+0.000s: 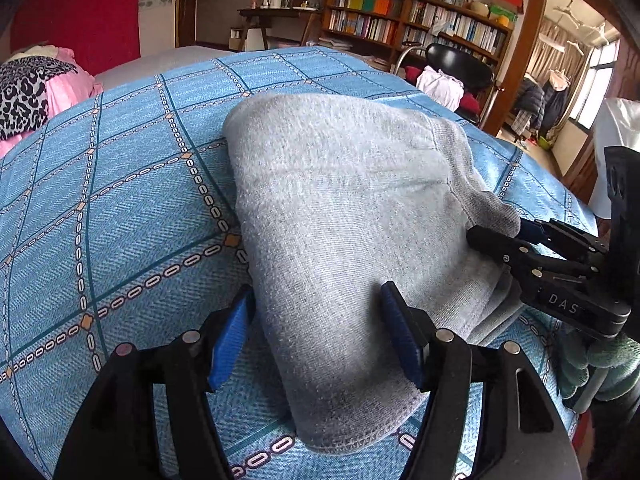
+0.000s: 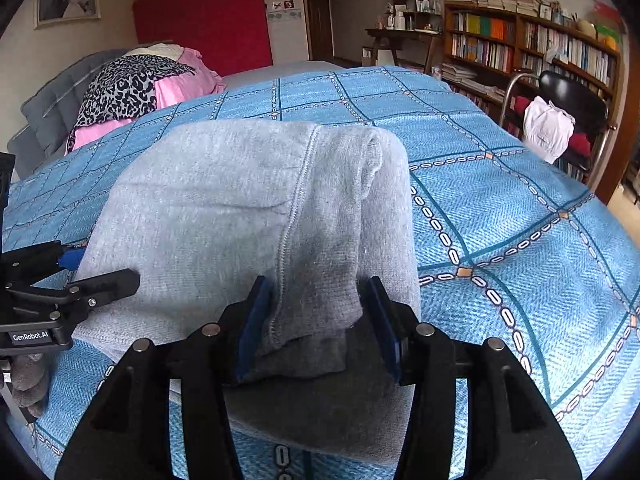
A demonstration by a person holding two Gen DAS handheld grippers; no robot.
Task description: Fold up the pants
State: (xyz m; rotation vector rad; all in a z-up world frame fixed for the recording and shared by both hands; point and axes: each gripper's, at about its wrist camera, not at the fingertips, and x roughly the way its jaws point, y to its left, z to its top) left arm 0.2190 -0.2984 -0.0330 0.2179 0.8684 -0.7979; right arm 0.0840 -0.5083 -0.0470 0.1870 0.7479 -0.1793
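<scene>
Left wrist view: our left tongs (image 1: 316, 332) gape around soft, limp grey pants (image 1: 344, 200); right tongs (image 2: 316, 320) open astride their bunched edge, the best hold.

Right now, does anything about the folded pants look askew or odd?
Slightly. The grey pants lie folded on the blue bedspread, but the right edge bunches into a rounded roll near the right claw instead of lying flat. No damage visible.

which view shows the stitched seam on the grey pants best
The right wrist view: the stitched seam runs down the middle of the grey pants, sharp and unblocked. The left wrist view shows only a short, faint stretch near the far edge.
</scene>
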